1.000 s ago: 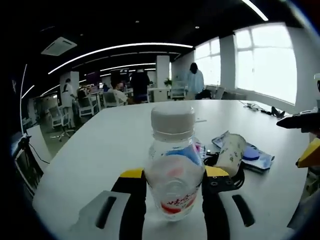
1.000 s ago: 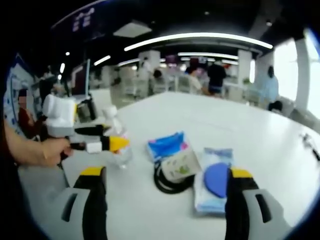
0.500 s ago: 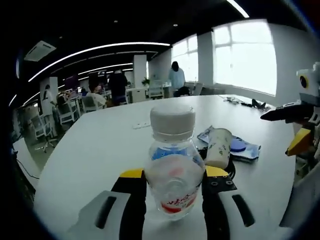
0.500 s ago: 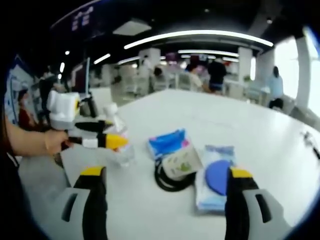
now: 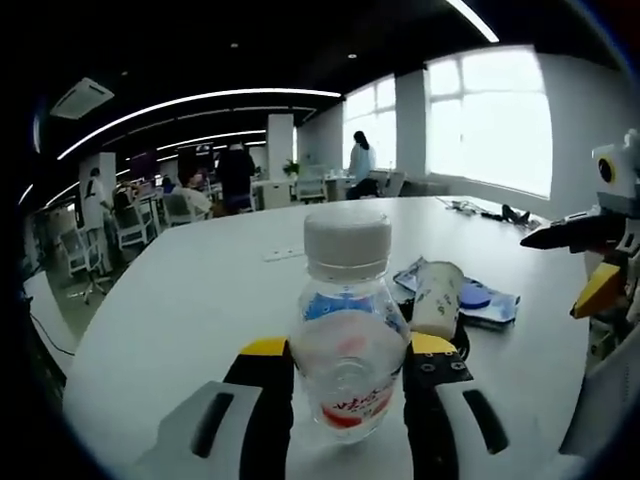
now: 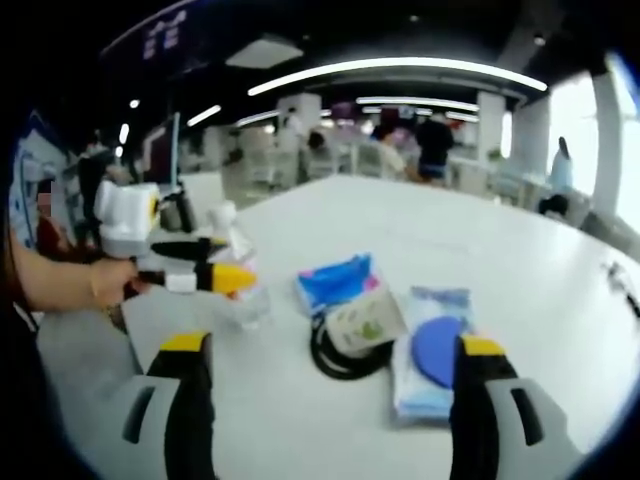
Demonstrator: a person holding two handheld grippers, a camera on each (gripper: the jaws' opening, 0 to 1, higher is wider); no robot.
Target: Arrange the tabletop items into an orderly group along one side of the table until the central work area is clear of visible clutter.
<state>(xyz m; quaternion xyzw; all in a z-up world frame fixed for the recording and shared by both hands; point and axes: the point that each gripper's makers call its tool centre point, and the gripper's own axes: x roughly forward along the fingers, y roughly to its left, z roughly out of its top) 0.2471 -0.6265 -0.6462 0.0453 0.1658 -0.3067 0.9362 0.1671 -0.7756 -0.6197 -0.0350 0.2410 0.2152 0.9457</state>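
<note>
Your left gripper [image 5: 347, 372] has its jaws closed on a clear plastic bottle [image 5: 348, 330] with a white cap [image 5: 347, 242], held upright at the belly, at 6 o'clock in the left gripper view and above the white table [image 5: 200, 290]; whether its base touches the tabletop cannot be told. The bottle looks nearly empty, so judge it light, thin-walled and slick: squeeze gently and keep the hold around the labelled middle, below the shoulder. Your right gripper [image 6: 332, 375] hangs with jaws spread wide, holding nothing. Ahead of it, around 12 o'clock in the right gripper view, sits the remaining clutter: a black cable coil [image 6: 345, 355] with a small paper cup [image 6: 366, 322] lying on it, a blue tissue pack [image 6: 338, 280] just behind, and a clear packet with a blue disc [image 6: 432, 352] touching the coil's right side. The cup will roll and crush easily; the packets are soft and flat, likely hard to pinch except at an edge. At 9 o'clock, your left hand [image 6: 112, 282] carries the bottle near that cluster, so mind the tight gap.
</note>
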